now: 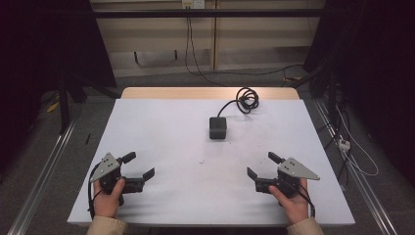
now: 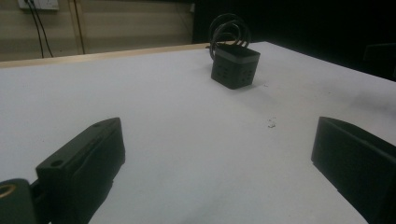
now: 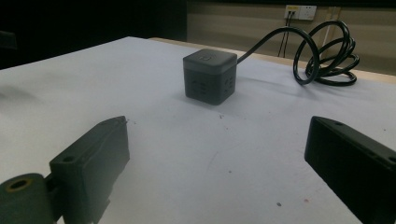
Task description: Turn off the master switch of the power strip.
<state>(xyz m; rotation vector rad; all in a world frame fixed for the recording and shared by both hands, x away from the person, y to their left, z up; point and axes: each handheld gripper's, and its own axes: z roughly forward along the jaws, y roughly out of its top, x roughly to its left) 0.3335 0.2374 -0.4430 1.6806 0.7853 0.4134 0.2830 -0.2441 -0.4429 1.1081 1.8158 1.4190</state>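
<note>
A dark cube-shaped power socket stands on the white table, toward the far middle, and its black cable coils behind it. In the left gripper view the cube sits far ahead, and in the right gripper view the cube has its coiled cable to the right. My left gripper rests open near the front left, held by a hand. At the front right, my right gripper is open too. Both grippers hold nothing.
The table's wooden far edge shows beyond the white surface. Metal rails run along both sides on the floor. A wall outlet and loose floor cables lie beyond the table. A few small specks dot the surface.
</note>
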